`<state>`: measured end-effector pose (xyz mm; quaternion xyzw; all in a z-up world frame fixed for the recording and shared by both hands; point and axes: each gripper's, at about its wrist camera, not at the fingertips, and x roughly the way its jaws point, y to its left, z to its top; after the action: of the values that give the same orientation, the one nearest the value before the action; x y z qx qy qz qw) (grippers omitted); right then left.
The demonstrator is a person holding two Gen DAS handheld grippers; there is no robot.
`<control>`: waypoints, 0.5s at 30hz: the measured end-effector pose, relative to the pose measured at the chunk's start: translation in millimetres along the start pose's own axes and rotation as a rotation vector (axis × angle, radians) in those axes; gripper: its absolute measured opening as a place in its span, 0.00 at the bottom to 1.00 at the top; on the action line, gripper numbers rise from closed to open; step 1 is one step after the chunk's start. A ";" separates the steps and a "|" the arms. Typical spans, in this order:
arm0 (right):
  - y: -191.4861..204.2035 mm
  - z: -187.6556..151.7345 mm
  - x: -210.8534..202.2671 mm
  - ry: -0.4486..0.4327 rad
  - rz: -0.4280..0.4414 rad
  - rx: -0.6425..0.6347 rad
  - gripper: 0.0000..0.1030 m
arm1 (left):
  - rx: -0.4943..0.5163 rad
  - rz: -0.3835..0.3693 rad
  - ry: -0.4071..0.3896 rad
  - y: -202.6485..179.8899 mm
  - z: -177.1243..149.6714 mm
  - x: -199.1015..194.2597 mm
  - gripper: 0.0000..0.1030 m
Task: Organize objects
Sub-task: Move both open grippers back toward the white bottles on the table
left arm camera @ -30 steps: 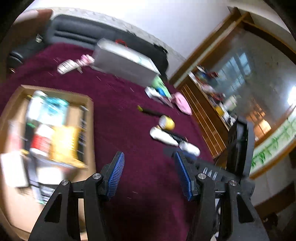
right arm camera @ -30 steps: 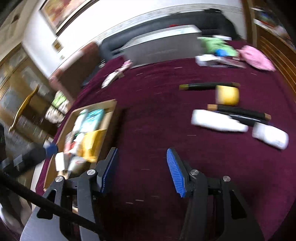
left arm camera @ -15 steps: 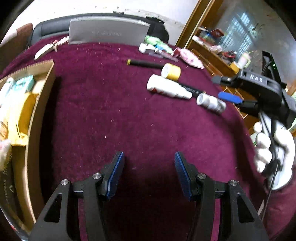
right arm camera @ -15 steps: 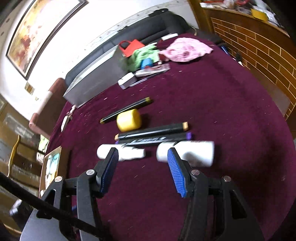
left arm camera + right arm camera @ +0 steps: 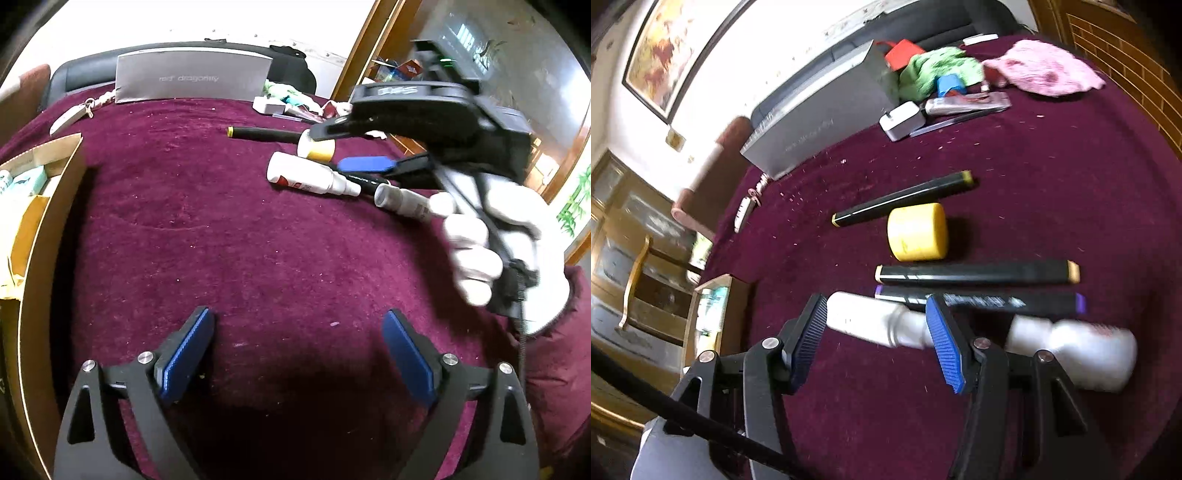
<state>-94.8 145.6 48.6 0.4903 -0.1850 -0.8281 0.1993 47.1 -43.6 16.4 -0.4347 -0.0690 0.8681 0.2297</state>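
White glove (image 5: pixel 517 236), maroon sleeve (image 5: pixel 561 354); black hand-held gripper (image 5: pixel 299 350) with blue ribbed pads (image 5: pixel 406 354).

We are seeing a white spray bottle (image 5: pixel 875 325), a second white bottle (image 5: pixel 1082 350), a purple-capped marker (image 5: pixel 979 301), a tan-capped marker (image 5: pixel 979 275), a yellow-capped marker (image 5: pixel 901 199) and a yellow cylinder (image 5: pixel 918 232), all lying on their sides close together on the maroon cloth (image 5: pixel 1052 166); a cardboard box (image 5: pixel 44 236) is sitting well apart, holding packets.
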 end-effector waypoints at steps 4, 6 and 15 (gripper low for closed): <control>8.1 0.3 16.4 0.035 -0.010 -0.020 0.56 | -0.020 -0.032 -0.006 3.4 -0.2 -1.4 0.88; 14.2 -8.5 20.3 0.126 0.088 -0.016 0.58 | -0.016 -0.031 -0.005 3.0 0.6 -0.9 0.89; -9.3 -27.6 -43.7 -0.019 0.199 0.068 0.62 | -0.015 -0.063 0.017 5.2 2.6 -1.5 0.92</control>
<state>-52.5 172.8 63.8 0.4682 -0.2627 -0.8019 0.2621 44.1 -48.7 17.3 -0.4414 -0.0873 0.8561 0.2541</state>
